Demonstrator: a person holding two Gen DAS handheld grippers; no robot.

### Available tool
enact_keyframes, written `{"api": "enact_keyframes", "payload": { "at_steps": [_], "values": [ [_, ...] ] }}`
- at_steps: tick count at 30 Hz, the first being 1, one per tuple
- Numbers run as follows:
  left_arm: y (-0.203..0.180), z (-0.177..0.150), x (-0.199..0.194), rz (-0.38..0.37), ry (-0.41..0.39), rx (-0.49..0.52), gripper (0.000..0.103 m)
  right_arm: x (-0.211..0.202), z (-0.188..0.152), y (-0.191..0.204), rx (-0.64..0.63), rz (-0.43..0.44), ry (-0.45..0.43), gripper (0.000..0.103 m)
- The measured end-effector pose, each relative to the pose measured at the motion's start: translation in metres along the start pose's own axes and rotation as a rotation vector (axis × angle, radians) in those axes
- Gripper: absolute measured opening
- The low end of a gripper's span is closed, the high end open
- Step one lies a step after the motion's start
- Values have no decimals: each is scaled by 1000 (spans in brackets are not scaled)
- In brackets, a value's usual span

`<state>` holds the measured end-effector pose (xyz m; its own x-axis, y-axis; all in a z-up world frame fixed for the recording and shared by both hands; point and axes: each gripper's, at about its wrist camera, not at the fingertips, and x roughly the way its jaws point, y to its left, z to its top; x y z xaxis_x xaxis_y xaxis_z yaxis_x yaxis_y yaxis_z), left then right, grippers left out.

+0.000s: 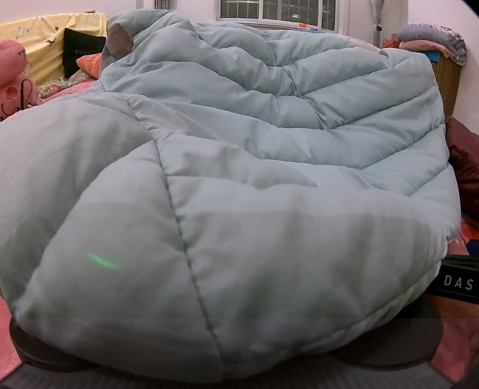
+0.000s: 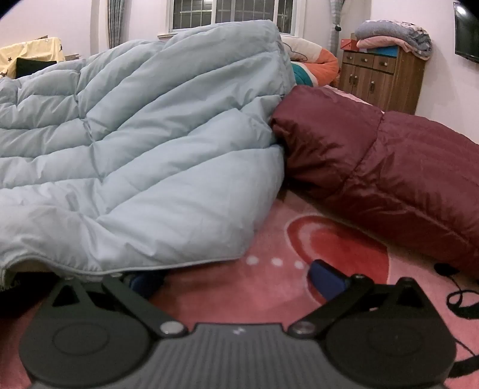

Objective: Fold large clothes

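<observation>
Low over the pink bed (image 2: 269, 287), both tongs are angled downward with jaws spread wide and nothing gripped, the right tongs (image 2: 236, 276) reaching the hem of the blue coat (image 2: 143, 155), which is draped over the left tongs.

Left wrist view: quilted coat (image 1: 239, 167) fills nearly the whole frame, draped over the gripper body at bottom. Plush toy (image 1: 15, 77) at left edge, window (image 1: 278, 13) top centre behind.

Right wrist view: coat (image 2: 134, 149) left and centre on the rug (image 2: 269, 287), hem over the left finger of the right gripper (image 2: 236, 278). Second padded coat (image 2: 389, 167) right, touching it. Cabinet (image 2: 380, 77) upper right, folded blankets (image 2: 395, 34) on top.
</observation>
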<state>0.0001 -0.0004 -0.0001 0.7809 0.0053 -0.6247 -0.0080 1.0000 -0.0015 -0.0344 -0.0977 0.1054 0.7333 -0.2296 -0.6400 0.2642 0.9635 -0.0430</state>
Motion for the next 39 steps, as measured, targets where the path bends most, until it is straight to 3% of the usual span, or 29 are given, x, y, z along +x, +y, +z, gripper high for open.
{"api": "enact_keyframes", "payload": {
  "at_steps": [11, 15, 21, 29, 30, 37, 39],
  "values": [
    [7, -2, -12, -34, 4, 17, 103, -20, -14, 13, 5, 16, 30, 102],
    [14, -11, -40, -72, 11, 60, 103, -25, -9, 16, -4, -4, 44, 102],
    [27, -8, -102, -121, 20, 85, 103, -72, -13, 13, 9, 9, -14, 102],
    [80, -4, -209, -75, -69, 147, 103, -152, -1, 23, 28, 62, -147, 102],
    [78, 3, -208, -62, -75, 150, 103, -161, 2, 25, 28, 69, -157, 102],
    [148, 18, -295, 26, -160, 78, 103, -216, 20, 47, 19, 147, -236, 102],
    [152, 22, -309, 55, -178, 71, 103, -231, 25, 56, 3, 167, -257, 102]
  ]
}}
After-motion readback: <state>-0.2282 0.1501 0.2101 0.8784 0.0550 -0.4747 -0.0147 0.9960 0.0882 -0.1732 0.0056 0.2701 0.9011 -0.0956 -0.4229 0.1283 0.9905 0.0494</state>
